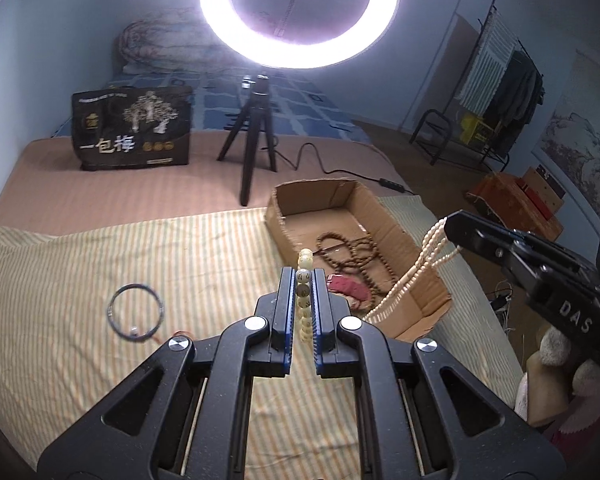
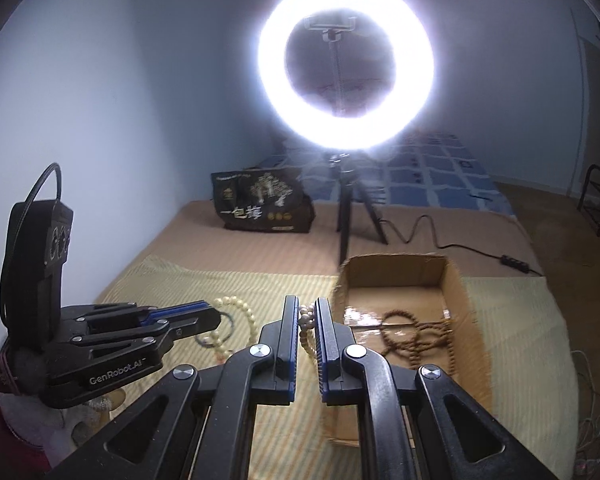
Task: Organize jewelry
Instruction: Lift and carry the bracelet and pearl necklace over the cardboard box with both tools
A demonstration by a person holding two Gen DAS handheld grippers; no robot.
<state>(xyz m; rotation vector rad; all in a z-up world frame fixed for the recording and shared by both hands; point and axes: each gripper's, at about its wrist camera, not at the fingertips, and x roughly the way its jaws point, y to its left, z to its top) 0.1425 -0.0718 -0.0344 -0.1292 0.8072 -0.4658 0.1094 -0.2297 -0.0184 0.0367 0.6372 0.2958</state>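
Jewelry half sorted: both grippers loaded beside the box

Jewelry is split three ways. Brown bead strands (image 1: pixel 350 254) and a red pouch (image 1: pixel 350 286) already lie in the cardboard box (image 1: pixel 392 220). A thin dark bangle (image 1: pixel 137 311) lies on the striped cloth (image 1: pixel 100 248), well left of the box.

Left gripper (image 1: pixel 304 280): clenched on a bracelet of large pale beads (image 1: pixel 304 280), held above the cloth just short of the box's near-left wall.
Right gripper (image 2: pixel 308 316): clenched on a long necklace of small cream beads (image 1: pixel 404 280). Its strands drape from the fingers over the box's near right corner.

Step in hand, by my reading: carrying both pieces to the box. Next move likely calls for bringing each gripper over the open box, lowering, then releasing so the strands land inside and do not catch the rim. The bangle remains to be picked up.

Hard to make out:
- right wrist view is motion-blurred; box contents smear there.
- the necklace's lower end is hidden behind the left gripper's body in the left wrist view, so I cannot tell whether it rests in the box or on the cloth.
- ring lamp (image 1: pixel 300 12) glare washes out the far wall.
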